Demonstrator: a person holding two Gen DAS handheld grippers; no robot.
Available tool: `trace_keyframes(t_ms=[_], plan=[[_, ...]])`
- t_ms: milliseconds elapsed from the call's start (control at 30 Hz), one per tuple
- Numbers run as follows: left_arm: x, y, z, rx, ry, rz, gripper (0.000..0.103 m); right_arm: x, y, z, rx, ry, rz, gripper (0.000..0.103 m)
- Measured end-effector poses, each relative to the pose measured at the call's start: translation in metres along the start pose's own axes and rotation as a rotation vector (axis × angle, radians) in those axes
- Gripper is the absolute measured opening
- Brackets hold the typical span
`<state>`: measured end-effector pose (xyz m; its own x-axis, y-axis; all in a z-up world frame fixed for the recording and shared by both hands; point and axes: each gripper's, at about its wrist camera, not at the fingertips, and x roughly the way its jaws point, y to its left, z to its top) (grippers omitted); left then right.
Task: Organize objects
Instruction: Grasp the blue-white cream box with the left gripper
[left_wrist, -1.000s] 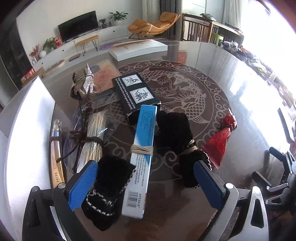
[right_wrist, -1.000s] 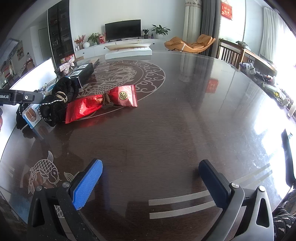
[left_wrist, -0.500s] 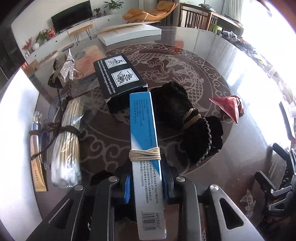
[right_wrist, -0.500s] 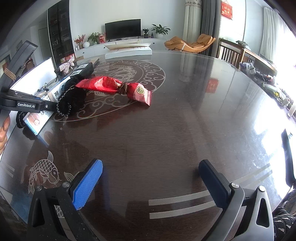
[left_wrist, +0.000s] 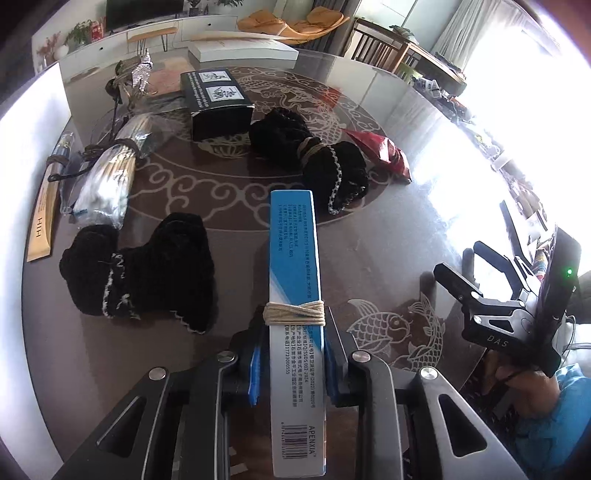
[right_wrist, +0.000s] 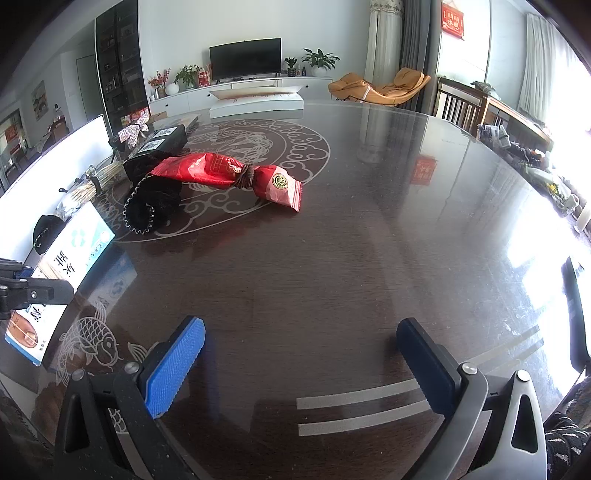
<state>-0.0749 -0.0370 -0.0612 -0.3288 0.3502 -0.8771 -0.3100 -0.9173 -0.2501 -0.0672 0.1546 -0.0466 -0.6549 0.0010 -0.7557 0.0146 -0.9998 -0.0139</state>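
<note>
My left gripper (left_wrist: 291, 354) is shut on a long blue and white box (left_wrist: 293, 280) tied with twine, held above the dark table; the box also shows at the left of the right wrist view (right_wrist: 62, 273). Below it lie a black knit bundle (left_wrist: 147, 273), a second black bundle tied with twine (left_wrist: 314, 158), a red snack packet (left_wrist: 380, 151) and a black box (left_wrist: 218, 103). My right gripper (right_wrist: 306, 354) is open and empty over bare table, well short of the red packet (right_wrist: 229, 173).
A bundle of sticks in clear wrap (left_wrist: 110, 173), a gold tube (left_wrist: 42, 218) and a silver bow (left_wrist: 140, 74) lie at the left. A white board (left_wrist: 22, 147) stands along the left edge. The table edge (left_wrist: 476, 373) runs close at the right.
My left gripper closed on the blue box, lifted it and drew back toward the near table edge. The red packet and one black bundle were shifted. The right gripper has not moved.
</note>
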Motion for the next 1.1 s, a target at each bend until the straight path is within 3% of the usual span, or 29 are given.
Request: trace_keyframes(t_ms=[100,300,667,833,933,1033,1100], plan=[[-0.007,0.014,-0.001,-0.031,0.002,0.024,0.038,0.0,0.0,0.0,0.0,0.0,0.0,0.103],[-0.019,0.03,-0.001,-0.063,-0.021,0.053,0.052,0.0,0.0,0.0,0.0,0.0,0.0,0.103],[-0.034,0.049,-0.001,-0.105,-0.044,0.095,0.053,0.0,0.0,0.0,0.0,-0.001,0.0,0.103],[-0.049,0.047,0.003,-0.118,-0.083,0.05,0.053,-0.001,0.0,0.0,0.0,-0.001,0.002,0.103],[-0.052,0.035,0.002,-0.076,-0.075,0.034,0.057,-0.001,0.0,-0.001,-0.001,-0.002,0.001,0.103],[-0.043,0.011,-0.003,0.011,-0.055,0.097,0.071,-0.001,0.0,-0.001,-0.001,-0.002,0.002,0.103],[-0.033,0.0,-0.008,0.041,-0.039,0.181,0.071,-0.001,0.0,-0.001,-0.001,-0.002,0.002,0.103]])
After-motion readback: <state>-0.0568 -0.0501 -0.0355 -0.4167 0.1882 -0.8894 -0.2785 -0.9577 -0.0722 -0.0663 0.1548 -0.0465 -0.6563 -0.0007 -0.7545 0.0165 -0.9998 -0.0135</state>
